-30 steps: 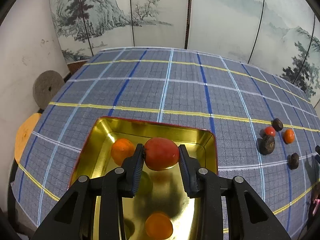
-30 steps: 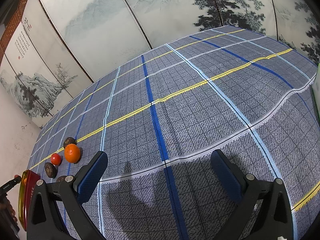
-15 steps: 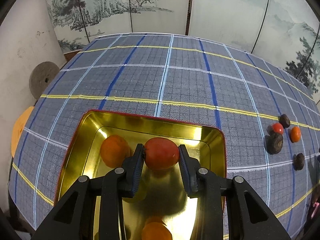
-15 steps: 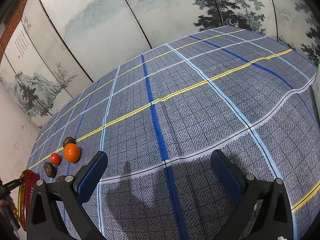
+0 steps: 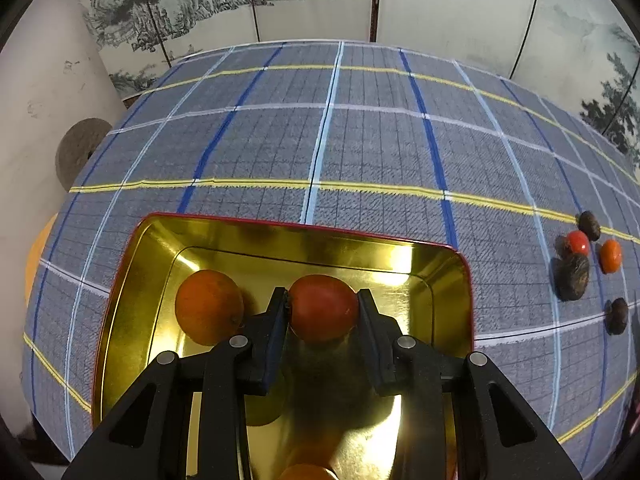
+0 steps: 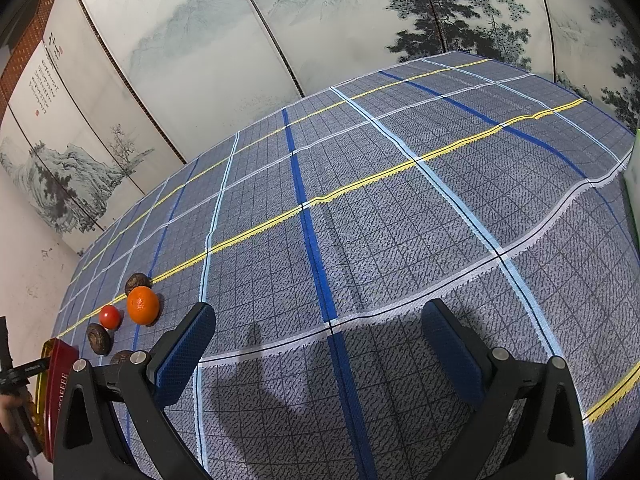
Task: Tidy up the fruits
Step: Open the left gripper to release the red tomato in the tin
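My left gripper (image 5: pixel 322 308) is shut on a red fruit (image 5: pixel 323 307) and holds it low over the gold tray (image 5: pixel 280 236). An orange (image 5: pixel 209 306) lies in the tray just left of it, and another orange (image 5: pixel 308 473) shows at the bottom edge. My right gripper (image 6: pixel 316 344) is open and empty above the checked cloth. Loose fruit lies on the cloth: an orange (image 6: pixel 143 305), a small red fruit (image 6: pixel 109 317) and dark brown fruits (image 6: pixel 98 338). They also show at the right of the left wrist view (image 5: pixel 609 256).
The table carries a blue-grey checked cloth (image 6: pixel 360 220). Painted screen panels (image 6: pixel 240 40) stand behind it. The tray's red side (image 6: pixel 60 384) shows at the far left of the right wrist view. A round grey disc (image 5: pixel 78 152) is by the left wall.
My left gripper has moved forward and lower over the tray with the red fruit; the tray and its oranges look nearer. The right gripper has not moved.
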`<move>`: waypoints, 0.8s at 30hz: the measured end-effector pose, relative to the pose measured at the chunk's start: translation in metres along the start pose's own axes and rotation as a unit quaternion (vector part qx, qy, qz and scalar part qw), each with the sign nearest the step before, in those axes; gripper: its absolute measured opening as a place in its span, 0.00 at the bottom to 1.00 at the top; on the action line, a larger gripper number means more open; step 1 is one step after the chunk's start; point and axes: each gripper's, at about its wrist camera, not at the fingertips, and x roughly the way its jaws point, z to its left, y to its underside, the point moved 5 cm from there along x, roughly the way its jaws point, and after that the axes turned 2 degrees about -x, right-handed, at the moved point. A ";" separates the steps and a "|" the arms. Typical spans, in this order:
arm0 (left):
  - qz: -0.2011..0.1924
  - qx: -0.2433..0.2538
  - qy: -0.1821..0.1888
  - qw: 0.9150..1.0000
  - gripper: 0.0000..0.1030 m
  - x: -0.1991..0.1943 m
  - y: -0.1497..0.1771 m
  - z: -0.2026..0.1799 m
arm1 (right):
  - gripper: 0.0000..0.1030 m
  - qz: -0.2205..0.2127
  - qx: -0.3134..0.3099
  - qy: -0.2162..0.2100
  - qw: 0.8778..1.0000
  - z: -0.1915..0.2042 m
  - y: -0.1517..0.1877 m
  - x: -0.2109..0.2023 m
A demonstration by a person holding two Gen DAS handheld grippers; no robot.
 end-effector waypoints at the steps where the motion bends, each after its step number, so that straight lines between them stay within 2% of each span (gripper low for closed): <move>1: 0.003 -0.001 -0.001 1.000 0.34 0.003 0.000 0.000 | 0.99 0.000 0.000 0.000 1.000 0.000 0.000 0.000; 7: 0.008 -0.011 0.002 1.000 0.35 0.010 0.002 0.006 | 0.99 0.000 0.000 0.000 1.000 0.001 0.000 0.000; 8: 0.009 -0.015 0.004 1.000 0.38 0.011 0.002 0.006 | 0.99 0.000 0.000 0.001 1.000 0.001 0.000 0.000; 9: 0.008 -0.020 0.007 1.000 0.44 0.010 0.002 0.008 | 0.99 0.000 0.000 0.001 1.000 0.002 0.000 0.000; 11: -0.010 -0.027 0.018 0.999 0.47 0.002 0.002 0.011 | 0.99 0.001 -0.001 0.002 1.000 0.002 0.000 0.001; 13: -0.038 -0.038 0.038 0.998 0.47 -0.016 0.001 0.015 | 1.00 0.002 -0.002 0.003 1.000 0.001 0.000 0.001; 16: -0.095 -0.040 0.049 0.993 0.52 -0.059 0.001 0.024 | 1.00 0.005 -0.008 0.009 1.000 0.000 0.001 0.001; 17: -0.121 -0.038 0.055 0.990 0.57 -0.080 0.004 0.028 | 1.00 0.006 -0.011 0.013 1.000 0.000 0.001 0.001; 18: -0.142 -0.038 0.058 0.987 0.68 -0.097 0.008 0.032 | 1.00 0.009 -0.016 0.020 1.000 0.000 0.002 0.001; 21: -0.208 -0.045 0.083 0.974 0.80 -0.159 0.042 0.049 | 1.00 0.019 -0.036 0.046 0.998 0.003 0.003 0.004; 24: -0.235 -0.032 0.099 0.966 0.85 -0.194 0.093 0.054 | 1.00 0.045 -0.076 0.076 0.993 0.014 0.011 0.004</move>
